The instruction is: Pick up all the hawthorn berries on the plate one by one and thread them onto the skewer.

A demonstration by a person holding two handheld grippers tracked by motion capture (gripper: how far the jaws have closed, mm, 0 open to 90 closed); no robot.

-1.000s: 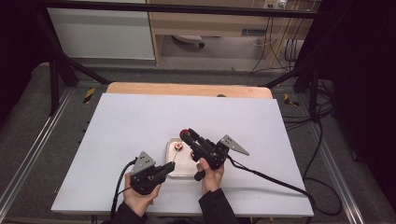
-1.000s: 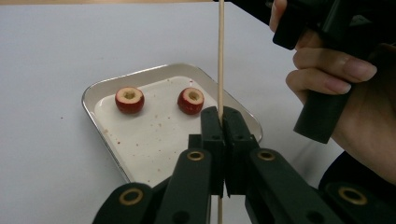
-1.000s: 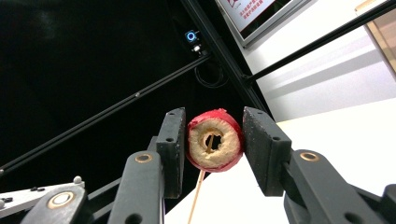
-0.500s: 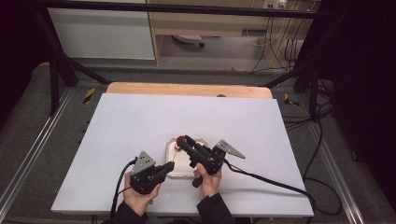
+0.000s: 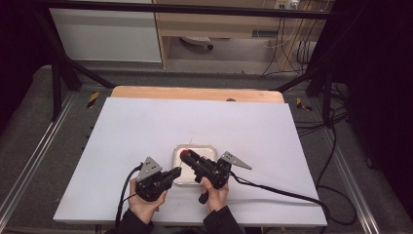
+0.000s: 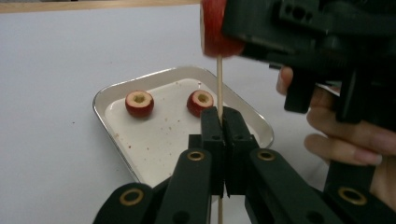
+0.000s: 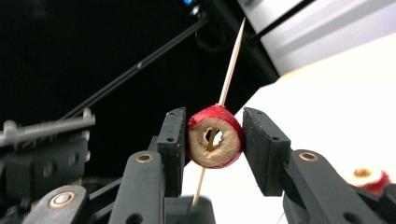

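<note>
1. Wooden skewer [image 6: 219, 84] stands upright, clenched at its lower part between the left gripper [image 6: 219, 122] fingers.
2. Right gripper [image 7: 215, 140] fingers grasp a cored red fruit piece [image 7: 215, 136], threaded on the skewer.
3. Two more fruit pieces [image 6: 139, 103] lie in the metal tray [image 6: 243, 109] on the white surface [image 5: 146, 122].

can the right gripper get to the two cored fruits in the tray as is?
Probably not yet: the right gripper is shut on a fruit ring threaded on the skewer. The cored fruits lie uncovered in the tray.
</note>
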